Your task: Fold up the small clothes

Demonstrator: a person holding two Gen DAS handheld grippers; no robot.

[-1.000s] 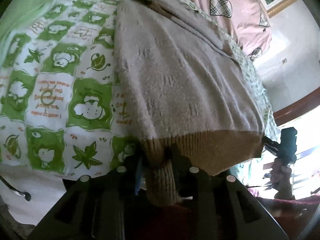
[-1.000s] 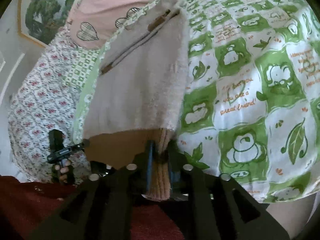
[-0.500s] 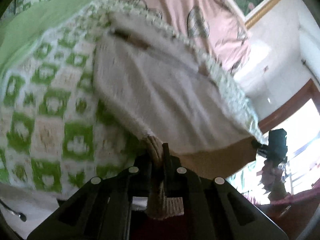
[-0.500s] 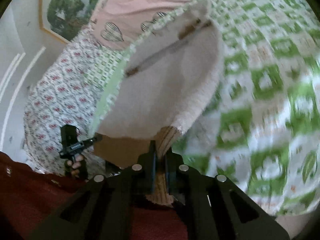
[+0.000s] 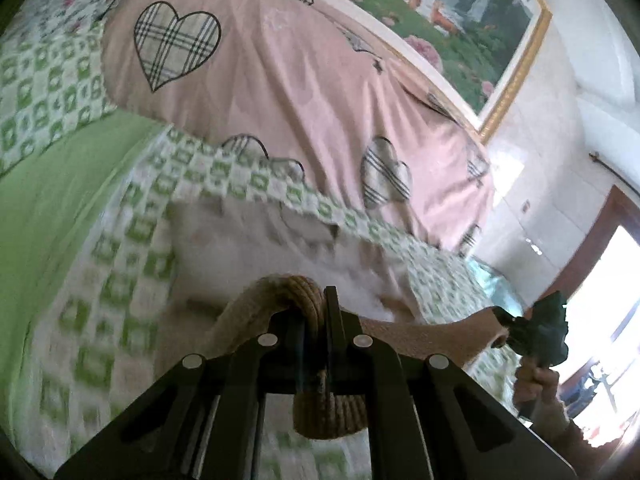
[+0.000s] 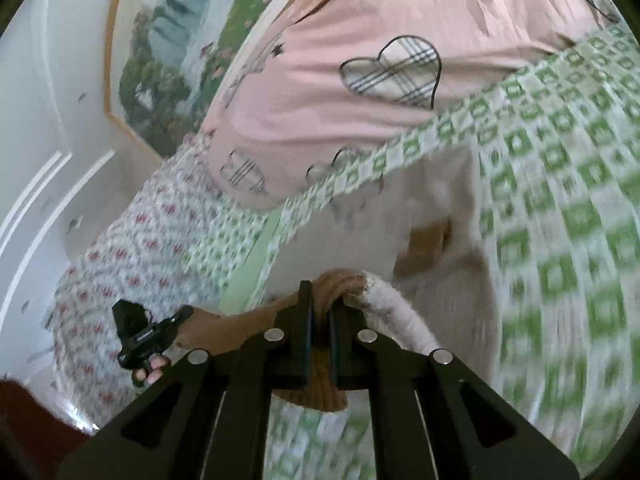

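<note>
A small grey knit sweater [image 5: 248,248] with a tan ribbed hem lies on the green-and-white checked bedspread [image 5: 100,280], blurred by motion. My left gripper [image 5: 318,300] is shut on the tan hem [image 5: 288,292], which bunches over its fingers and hangs below them. In the right wrist view my right gripper [image 6: 320,300] is shut on the other corner of the hem [image 6: 340,284], with the grey sweater [image 6: 400,216] spread ahead of it. The hem stretches lifted between both grippers. Each view shows the other gripper held in a hand, the right gripper [image 5: 536,336] and the left gripper [image 6: 144,336].
A pink quilt with plaid hearts [image 5: 280,92] is piled at the head of the bed. A framed landscape painting [image 5: 460,12] hangs on the wall behind. A floral cover [image 6: 132,240] lies at the bed's left side. A bright doorway [image 5: 608,292] stands to the right.
Both grippers closed tight on the hem, then lifted it and carried it forward toward the pink quilt. The sweater's lower part now folds over its upper part.
</note>
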